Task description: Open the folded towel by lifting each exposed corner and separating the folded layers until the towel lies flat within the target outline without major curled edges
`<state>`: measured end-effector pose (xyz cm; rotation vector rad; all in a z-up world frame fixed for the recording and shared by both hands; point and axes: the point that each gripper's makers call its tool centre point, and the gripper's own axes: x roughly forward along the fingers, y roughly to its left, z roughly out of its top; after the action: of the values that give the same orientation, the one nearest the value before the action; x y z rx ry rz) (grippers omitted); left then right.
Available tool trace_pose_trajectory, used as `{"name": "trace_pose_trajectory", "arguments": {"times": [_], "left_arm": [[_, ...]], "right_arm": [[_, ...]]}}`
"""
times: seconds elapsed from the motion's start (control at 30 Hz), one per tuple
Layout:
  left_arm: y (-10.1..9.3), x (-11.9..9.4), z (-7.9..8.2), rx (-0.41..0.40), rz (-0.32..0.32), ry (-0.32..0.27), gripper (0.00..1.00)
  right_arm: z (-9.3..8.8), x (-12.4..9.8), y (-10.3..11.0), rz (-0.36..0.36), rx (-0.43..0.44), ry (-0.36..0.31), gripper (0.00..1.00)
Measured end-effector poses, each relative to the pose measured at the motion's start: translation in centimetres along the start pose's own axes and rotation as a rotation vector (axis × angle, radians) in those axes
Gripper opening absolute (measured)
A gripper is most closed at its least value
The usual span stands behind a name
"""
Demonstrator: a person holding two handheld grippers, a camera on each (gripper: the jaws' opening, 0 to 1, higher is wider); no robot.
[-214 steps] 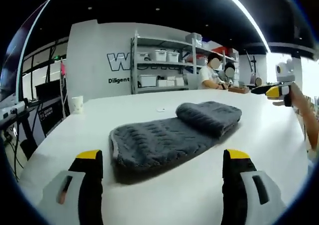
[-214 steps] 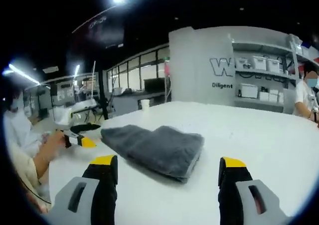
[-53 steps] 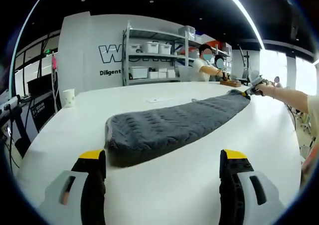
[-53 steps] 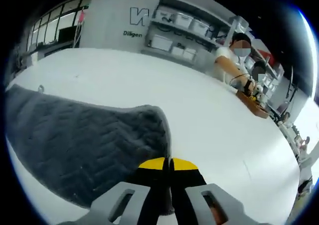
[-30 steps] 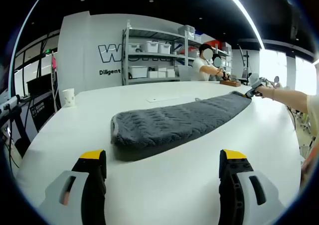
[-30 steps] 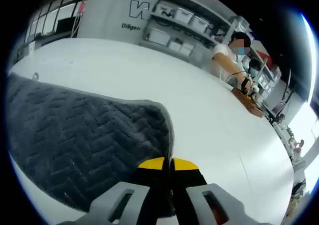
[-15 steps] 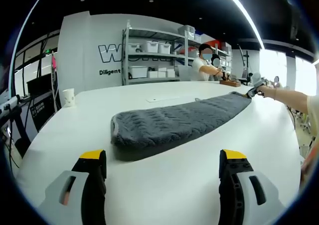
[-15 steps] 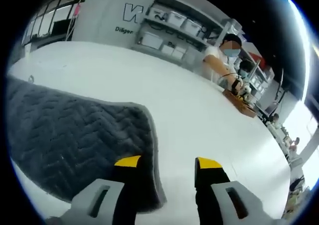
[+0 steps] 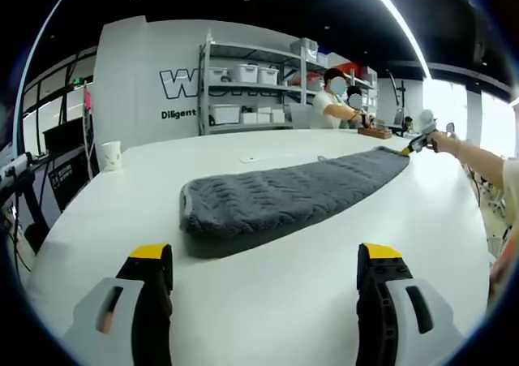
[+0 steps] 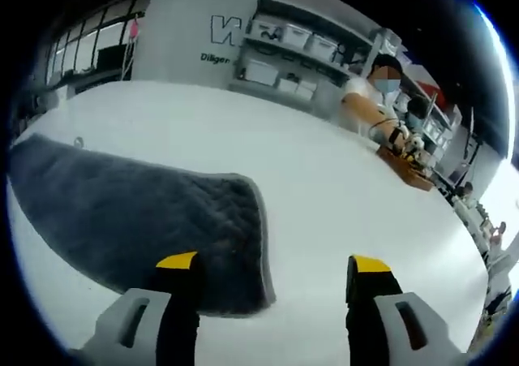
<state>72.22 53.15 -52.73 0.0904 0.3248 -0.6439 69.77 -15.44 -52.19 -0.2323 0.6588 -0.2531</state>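
white table (image 9: pixel 268 277) carries a long dark grey quilted towel (image 9: pixel 284 194), its near end doubled. left gripper (image 9: pixel 259 260) and right gripper (image 10: pixel 272 273) both released, jaws apart, grasping nothing; towel's far end hard to make out.

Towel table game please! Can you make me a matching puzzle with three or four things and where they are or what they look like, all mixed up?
Things:
1. towel
2. paper cup
3. left gripper
4. storage bins

Descriptions:
A. white, standing near the far left edge of the table
B. on the metal shelves by the wall
C. grey, stretched out long on the table
D. jaws wide apart with yellow tips

Right pairs: 1-C, 2-A, 3-D, 4-B
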Motion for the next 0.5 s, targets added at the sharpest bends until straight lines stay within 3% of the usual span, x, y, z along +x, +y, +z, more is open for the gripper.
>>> {"name": "trace_pose_trajectory", "arguments": {"times": [0.17,0.33,0.5], "left_arm": [[0.0,-0.1,0.2,0.0,0.001,-0.007,0.94],[0.0,0.0,0.1,-0.002,0.001,-0.006,0.93],[0.1,0.0,0.1,-0.002,0.003,-0.006,0.93]], "right_arm": [[0.1,-2.0,1.4,0.054,-0.047,-0.036,0.89],[-0.4,-4.5,4.6,0.114,-0.1,-0.058,0.99],[-0.5,-7.0,6.9,0.142,-0.146,-0.064,0.99]]}}
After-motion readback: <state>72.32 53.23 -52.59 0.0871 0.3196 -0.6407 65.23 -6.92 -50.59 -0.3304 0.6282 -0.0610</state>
